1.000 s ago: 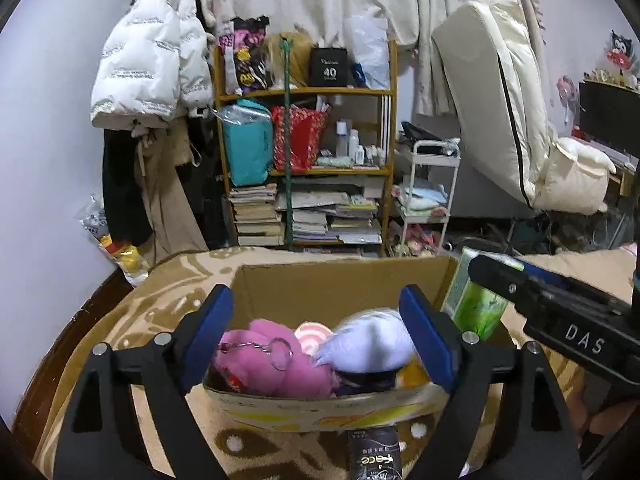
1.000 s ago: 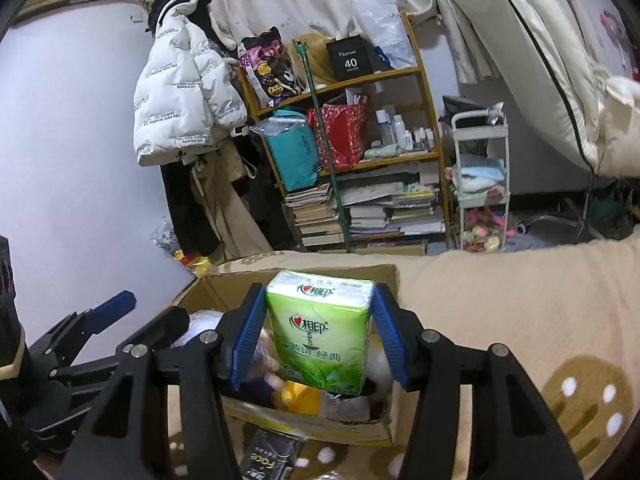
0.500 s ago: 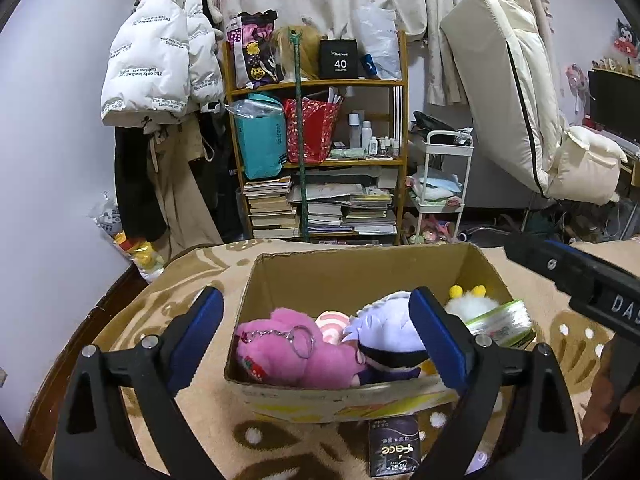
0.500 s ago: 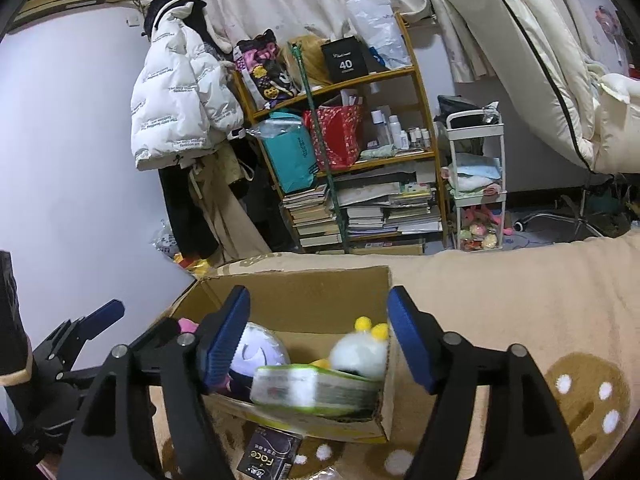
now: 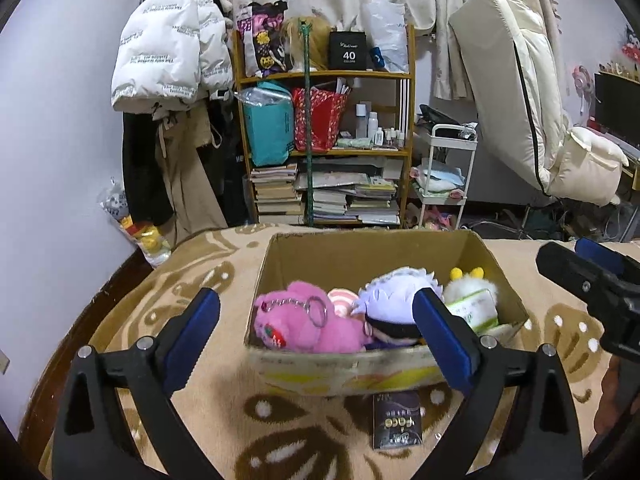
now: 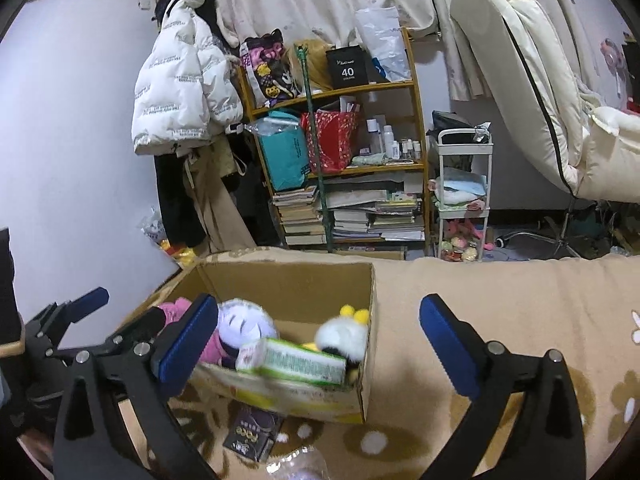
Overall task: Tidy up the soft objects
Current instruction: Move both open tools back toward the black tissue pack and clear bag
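Observation:
A cardboard box (image 5: 368, 254) (image 6: 368, 388) stands on the patterned beige blanket. It holds a pink plush (image 5: 308, 326), a lilac plush (image 5: 394, 292) (image 6: 244, 320), a white plush with yellow antennae (image 5: 466, 286) (image 6: 342, 334) and a green tissue pack (image 5: 474, 312) (image 6: 298, 364) lying on its side. My left gripper (image 5: 316, 344) is open and empty just in front of the box. My right gripper (image 6: 316, 344) is open and empty above the box's right end.
A black packet (image 5: 396, 420) (image 6: 252, 434) lies on the blanket before the box. Clear plastic (image 6: 300, 464) lies near it. A bookshelf (image 5: 328, 148), hanging coats (image 5: 172, 52), a white cart (image 5: 444, 176) and a folded mattress (image 5: 532, 92) stand behind.
My right gripper opened and let go of the green tissue pack, which fell on its side into the box. The gripper then backed off. The left gripper drew back slightly.

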Available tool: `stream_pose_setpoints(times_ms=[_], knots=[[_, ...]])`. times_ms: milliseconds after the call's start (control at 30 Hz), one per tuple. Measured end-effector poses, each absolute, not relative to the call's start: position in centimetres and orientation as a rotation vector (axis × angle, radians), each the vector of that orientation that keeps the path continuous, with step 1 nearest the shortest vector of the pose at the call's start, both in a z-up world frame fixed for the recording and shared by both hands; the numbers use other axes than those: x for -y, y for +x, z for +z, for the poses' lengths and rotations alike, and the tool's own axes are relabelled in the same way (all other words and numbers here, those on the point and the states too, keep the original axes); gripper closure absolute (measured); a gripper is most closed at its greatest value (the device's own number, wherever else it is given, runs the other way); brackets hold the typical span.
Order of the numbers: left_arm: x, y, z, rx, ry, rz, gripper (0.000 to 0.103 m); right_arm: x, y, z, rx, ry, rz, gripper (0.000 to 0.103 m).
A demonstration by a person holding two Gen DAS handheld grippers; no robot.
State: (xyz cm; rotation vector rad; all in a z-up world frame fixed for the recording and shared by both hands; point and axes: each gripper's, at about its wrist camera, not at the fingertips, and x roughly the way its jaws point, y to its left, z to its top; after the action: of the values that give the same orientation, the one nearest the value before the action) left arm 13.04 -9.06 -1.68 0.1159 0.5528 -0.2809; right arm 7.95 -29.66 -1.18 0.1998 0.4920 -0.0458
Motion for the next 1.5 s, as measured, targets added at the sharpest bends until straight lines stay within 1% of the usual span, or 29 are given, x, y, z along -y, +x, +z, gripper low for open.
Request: stream_pose_setpoints(times_ms=[333, 833, 1167, 1500], knots=[[7.1, 10.7, 0.1, -0.556, 0.085, -0.278, 0.006, 28.7, 4.6, -0.5, -0.519, 0.171, -0.043, 0.0], [7.3, 7.5, -0.5, -0.655, 0.132, -0.364, 0.006, 26.6, 1.4, -0.6, -0.56, 0.145, -0.066, 0.0], [7.6, 8.0, -2.5, -0.705, 0.168, -0.332, 0.006, 27.9, 1.4, -2.4, -0.636, 0.237, -0.069, 0.0], [8.4, 9.8, -5.9, -0.798, 0.197, -0.333, 0.006, 28.4, 3.3, -5.5, -0.763, 0.232, -0.113, 0.0]])
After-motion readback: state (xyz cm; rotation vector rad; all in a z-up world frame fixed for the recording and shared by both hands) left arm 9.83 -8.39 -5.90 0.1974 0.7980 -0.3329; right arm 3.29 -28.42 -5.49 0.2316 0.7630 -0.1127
